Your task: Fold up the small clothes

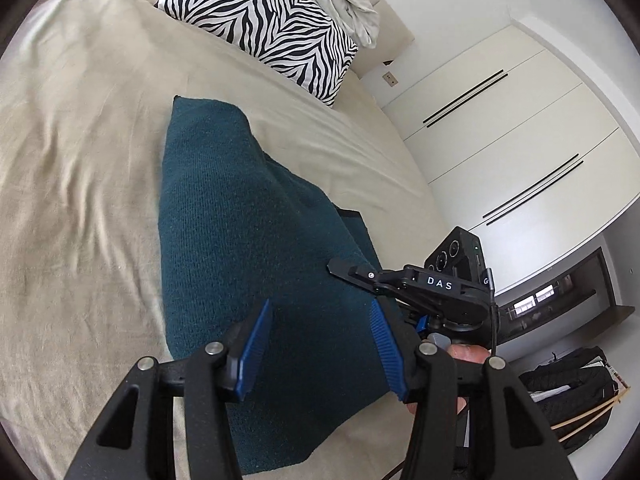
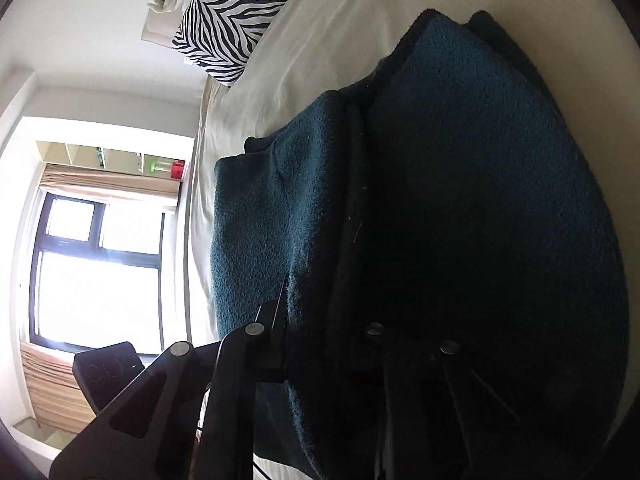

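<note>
The teal knitted garment point(image 1: 224, 208) is coarse, matt wool-like cloth. The bedsheet point(image 1: 80, 160) is smooth beige woven cloth, softly creased. The zebra-print pillow point(image 1: 260, 24) is smooth fabric. The left gripper point(image 1: 320, 352) is matt black plastic with ribbed blue pads and shiny metal pins. The wardrobe doors point(image 1: 500, 128) are smooth white.

We see a beige bedsheet point(image 1: 80, 160) with a zebra-print pillow point(image 1: 264, 28) at its far end, crumpled white bedding point(image 1: 352, 4) just beyond the pillow (partly cut off), and white wardrobe doors point(image 1: 500, 140) beside the bed.
</note>
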Available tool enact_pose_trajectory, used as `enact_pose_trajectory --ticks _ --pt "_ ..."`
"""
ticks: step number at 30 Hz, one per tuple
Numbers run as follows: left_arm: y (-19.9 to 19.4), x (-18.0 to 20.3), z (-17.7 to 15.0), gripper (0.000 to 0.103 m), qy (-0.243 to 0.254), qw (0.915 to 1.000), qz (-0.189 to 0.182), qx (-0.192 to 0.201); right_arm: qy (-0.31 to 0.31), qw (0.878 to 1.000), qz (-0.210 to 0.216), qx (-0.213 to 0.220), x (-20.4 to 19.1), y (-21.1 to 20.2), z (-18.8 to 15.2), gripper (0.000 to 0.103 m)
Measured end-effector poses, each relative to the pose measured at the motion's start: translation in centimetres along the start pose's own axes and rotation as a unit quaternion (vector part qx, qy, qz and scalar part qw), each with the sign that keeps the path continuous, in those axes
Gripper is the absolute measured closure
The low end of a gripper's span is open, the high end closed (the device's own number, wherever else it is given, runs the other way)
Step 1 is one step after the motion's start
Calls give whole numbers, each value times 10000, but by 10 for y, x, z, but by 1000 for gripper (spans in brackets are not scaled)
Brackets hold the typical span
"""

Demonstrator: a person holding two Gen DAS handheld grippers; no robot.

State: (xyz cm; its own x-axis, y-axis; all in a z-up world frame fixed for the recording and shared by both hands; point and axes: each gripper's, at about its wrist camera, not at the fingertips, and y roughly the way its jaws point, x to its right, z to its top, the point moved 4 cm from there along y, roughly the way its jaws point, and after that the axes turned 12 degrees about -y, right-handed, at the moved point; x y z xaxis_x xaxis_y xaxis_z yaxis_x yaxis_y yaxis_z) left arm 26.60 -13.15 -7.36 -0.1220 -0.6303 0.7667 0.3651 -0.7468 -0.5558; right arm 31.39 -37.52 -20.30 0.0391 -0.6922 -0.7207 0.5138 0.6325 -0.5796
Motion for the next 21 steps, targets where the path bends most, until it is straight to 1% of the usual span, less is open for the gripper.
enact_pose_trajectory --ticks 3,7,12,16,18,21 --pt "8 7 2 48 89 10000 42 -2 -277 9993 -213 114 1 -18 5 89" --pt "15 16 -1 48 212 9997 63 -41 -495 9974 -462 234 7 -47 11 89" --pt "27 32 -3 48 410 9990 128 -79 -511 9964 -611 272 26 -74 10 89" --pt "36 38 -6 48 556 9981 227 -121 -362 9969 -603 348 43 -86 1 89" --pt "44 38 -7 48 630 9973 347 -148 -301 9971 -580 396 50 -88 -2 89" --pt "59 30 -5 48 673 9959 578 -197 -308 9970 -631 321 60 -74 -1 89"
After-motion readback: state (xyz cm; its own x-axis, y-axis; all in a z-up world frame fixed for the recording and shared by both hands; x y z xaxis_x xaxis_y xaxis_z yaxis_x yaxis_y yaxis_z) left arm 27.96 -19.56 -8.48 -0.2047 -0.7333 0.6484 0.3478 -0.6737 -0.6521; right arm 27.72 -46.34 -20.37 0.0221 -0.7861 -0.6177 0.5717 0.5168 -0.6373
